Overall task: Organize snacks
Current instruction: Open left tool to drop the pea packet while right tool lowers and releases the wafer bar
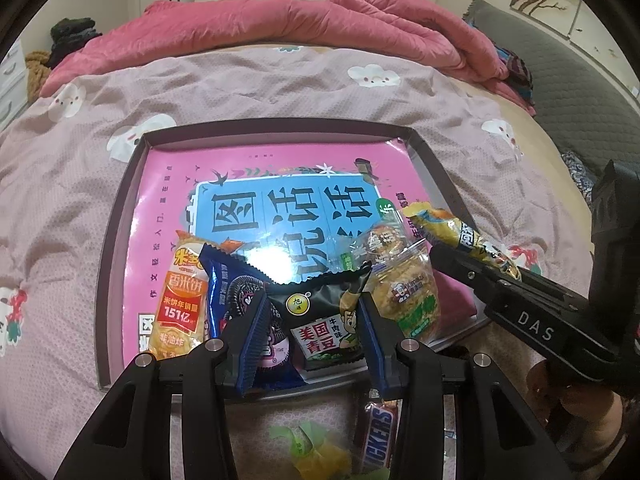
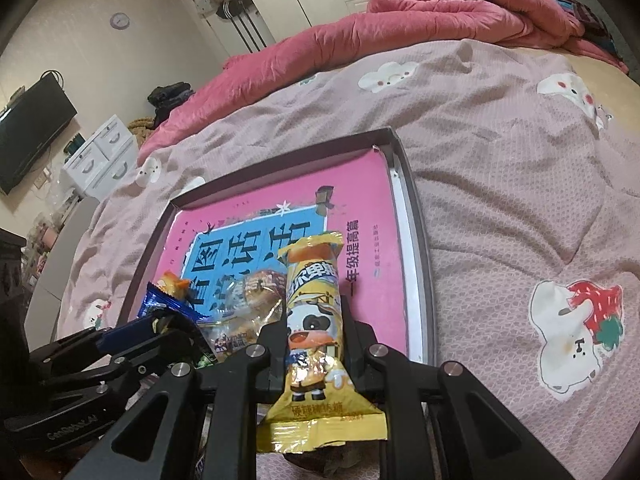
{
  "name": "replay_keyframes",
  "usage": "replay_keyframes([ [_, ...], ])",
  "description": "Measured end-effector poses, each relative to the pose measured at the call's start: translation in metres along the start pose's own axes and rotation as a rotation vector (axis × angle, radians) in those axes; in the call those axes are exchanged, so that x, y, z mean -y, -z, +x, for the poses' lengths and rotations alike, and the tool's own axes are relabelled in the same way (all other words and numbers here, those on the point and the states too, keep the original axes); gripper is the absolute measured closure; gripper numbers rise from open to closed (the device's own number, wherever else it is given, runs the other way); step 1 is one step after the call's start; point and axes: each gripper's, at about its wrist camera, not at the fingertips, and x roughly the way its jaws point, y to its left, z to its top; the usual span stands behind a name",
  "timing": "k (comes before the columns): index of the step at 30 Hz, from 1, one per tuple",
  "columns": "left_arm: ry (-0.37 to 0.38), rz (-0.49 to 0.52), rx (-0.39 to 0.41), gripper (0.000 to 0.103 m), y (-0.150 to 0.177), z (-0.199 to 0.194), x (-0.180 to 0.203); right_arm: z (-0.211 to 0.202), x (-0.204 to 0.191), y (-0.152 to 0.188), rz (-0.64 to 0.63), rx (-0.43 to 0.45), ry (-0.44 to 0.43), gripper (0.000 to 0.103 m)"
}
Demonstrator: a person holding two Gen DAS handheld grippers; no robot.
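Observation:
A shallow grey tray (image 1: 120, 216) lined with a pink book sits on the bed. At its near edge lie an orange rice-cracker pack (image 1: 180, 300), a blue Oreo pack (image 1: 236, 292), a black green-pea pack (image 1: 324, 316) and a clear cracker pack (image 1: 404, 280). My left gripper (image 1: 312, 328) is open, its fingers either side of the black pack. My right gripper (image 2: 314, 340) is shut on a yellow cow-print candy pack (image 2: 314, 320), held over the tray's near right part; it also shows in the left wrist view (image 1: 460, 236).
A Snickers bar (image 1: 378, 436) and a green-yellow wrapper (image 1: 316, 452) lie on the pink bedsheet (image 1: 60, 200) below the tray. A rolled red quilt (image 1: 280, 24) lies along the far side of the bed. A white drawer unit (image 2: 104, 152) stands at left.

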Motion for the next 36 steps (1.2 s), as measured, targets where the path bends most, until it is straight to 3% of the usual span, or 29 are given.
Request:
replay_keyframes([
  [15,0.003,-0.006,-0.008,0.058,0.001,0.002,0.000,0.002,0.003,0.003,0.019,-0.015,0.007,0.084],
  [21,0.003,-0.010,-0.008,0.058,0.000,0.002,-0.001,-0.001,0.004,0.003,0.028,-0.006,-0.004,0.074],
  [36,0.018,-0.037,-0.010,0.058,-0.001,0.000,-0.008,-0.017,0.004,0.004,0.046,0.005,-0.051,0.073],
])
